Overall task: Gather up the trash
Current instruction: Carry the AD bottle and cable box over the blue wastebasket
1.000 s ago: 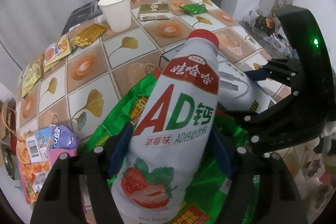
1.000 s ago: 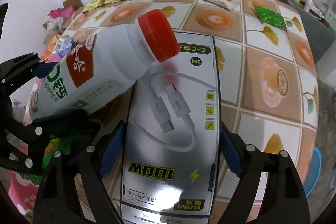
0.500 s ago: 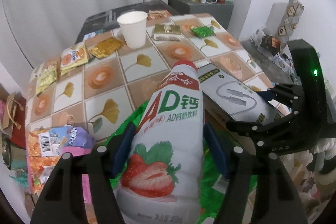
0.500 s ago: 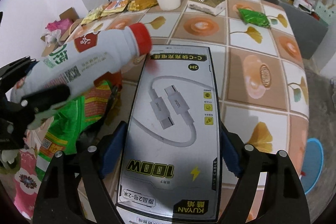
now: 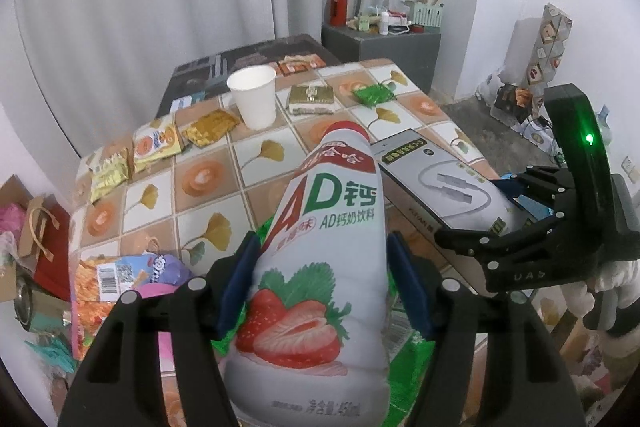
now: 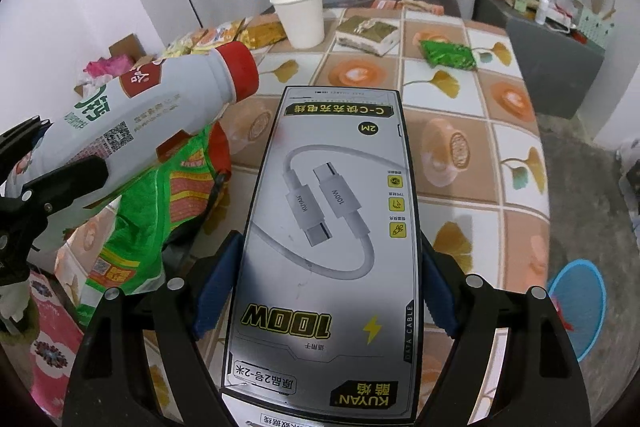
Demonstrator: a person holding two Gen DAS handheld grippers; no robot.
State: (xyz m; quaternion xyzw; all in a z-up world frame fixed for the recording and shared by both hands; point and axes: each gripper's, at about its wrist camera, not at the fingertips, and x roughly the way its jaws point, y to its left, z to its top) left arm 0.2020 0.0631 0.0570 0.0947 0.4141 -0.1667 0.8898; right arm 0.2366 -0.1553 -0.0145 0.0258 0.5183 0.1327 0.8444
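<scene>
Tiled table (image 5: 256,163) edge: left gripper (image 5: 320,291) clamps bottle (image 5: 320,267) cap-forward; right gripper (image 6: 328,291) grips cable box (image 6: 332,227) lengthwise; green bag (image 6: 160,227) lies below, nearer the left.

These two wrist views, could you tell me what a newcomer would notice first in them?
A white drink bottle with a red cap and strawberry label fills the left wrist view, clamped in the left gripper. In the right wrist view, a grey cable box sits gripped in the right gripper. Behind both, a white paper cup stands among wrappers on the tiled table.
</scene>
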